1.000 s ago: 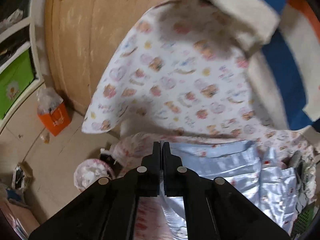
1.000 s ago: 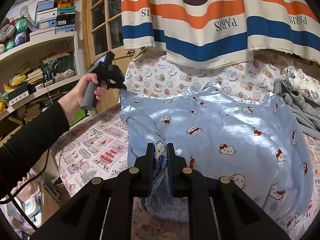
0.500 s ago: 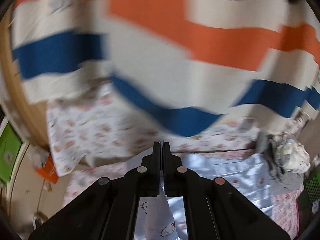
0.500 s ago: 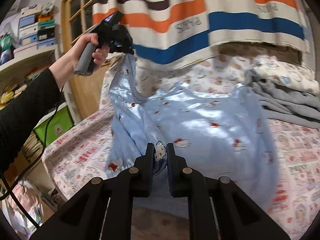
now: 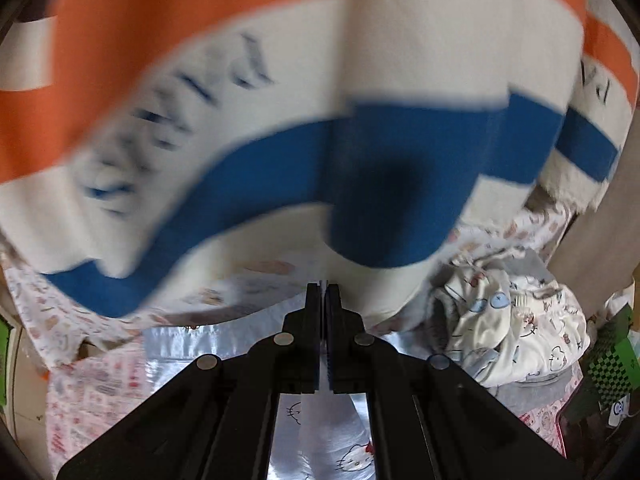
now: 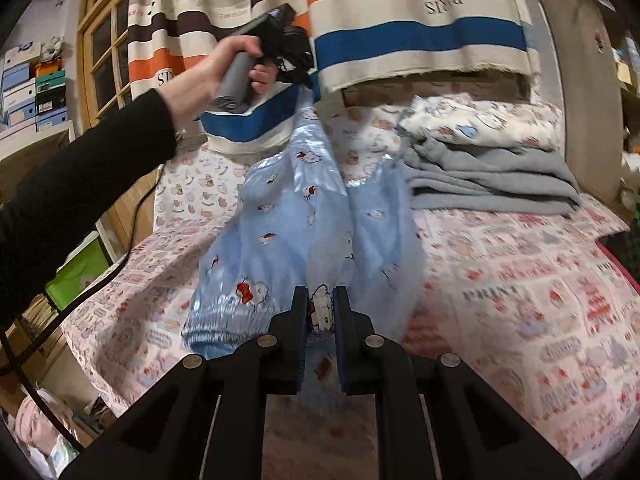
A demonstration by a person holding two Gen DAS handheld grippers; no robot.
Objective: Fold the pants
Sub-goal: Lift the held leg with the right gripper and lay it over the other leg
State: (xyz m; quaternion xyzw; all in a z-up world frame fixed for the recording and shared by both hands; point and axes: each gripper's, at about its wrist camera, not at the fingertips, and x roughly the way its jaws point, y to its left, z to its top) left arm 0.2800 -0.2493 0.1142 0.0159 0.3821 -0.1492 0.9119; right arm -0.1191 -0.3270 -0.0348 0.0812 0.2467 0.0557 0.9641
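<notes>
The light blue satin cartoon-cat pants hang stretched between my two grippers above the bed. My left gripper, held high at the back by the striped curtain, is shut on one end of the pants. In the left wrist view its fingertips are pressed together with blue fabric hanging below them. My right gripper is low at the front and shut on the pants near the elastic cuff.
A striped curtain hangs right behind the left gripper. Folded grey and white clothes are stacked at the back right of the bed. The printed bedsheet lies to the right. Shelves and boxes stand left.
My left gripper has lifted its end of the pants up and to the right, close to the curtain. The pants went from spread flat on the bed to hanging bunched.
</notes>
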